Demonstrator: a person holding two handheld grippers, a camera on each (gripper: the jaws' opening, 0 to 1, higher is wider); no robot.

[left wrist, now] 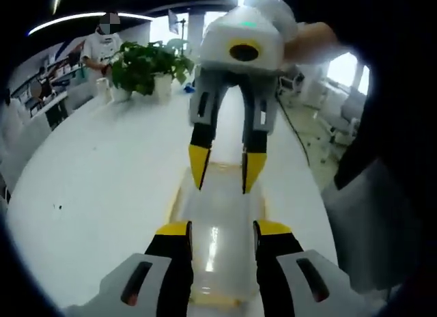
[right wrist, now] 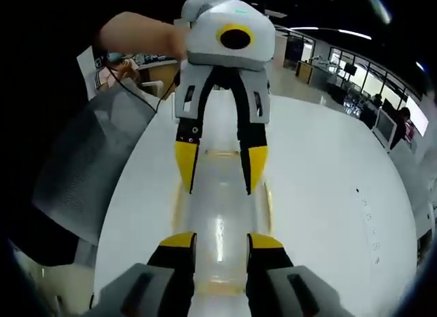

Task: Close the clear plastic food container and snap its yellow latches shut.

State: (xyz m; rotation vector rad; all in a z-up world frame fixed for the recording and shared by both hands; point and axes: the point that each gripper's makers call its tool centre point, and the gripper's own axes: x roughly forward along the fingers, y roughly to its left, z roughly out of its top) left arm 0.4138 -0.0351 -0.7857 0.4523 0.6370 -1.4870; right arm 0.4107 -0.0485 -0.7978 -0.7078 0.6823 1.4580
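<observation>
The clear plastic food container (left wrist: 218, 242) lay flat on the white table (left wrist: 89, 194), long and narrow, its lid apparently down and a pale yellow edge showing along its sides and far end; whether the yellow latches (right wrist: 268, 206) were snapped could not be made out. It lay between the two grippers, which faced each other along its length. The left gripper (left wrist: 222, 229) sat low at one short end, jaws parted to a moderate gap with the lid visible between them, gripping nothing. The right gripper (right wrist: 221, 243) matched it at the opposite end, jaws likewise apart and nothing held. In the left gripper view the right gripper hung tips-down over the far end, a hand (left wrist: 311, 40) on its housing. Judged by look, the box would be light and thin-walled, stiff enough at the rim but flexing in the lid's middle, and glossy, so likely to skate on the smooth tabletop if pushed from one end alone. Best pressed at the rim near each latch, with the other tool steadying it. Beyond stood potted plants (left wrist: 147, 67), and a person in white (left wrist: 101, 47) farther back.
</observation>
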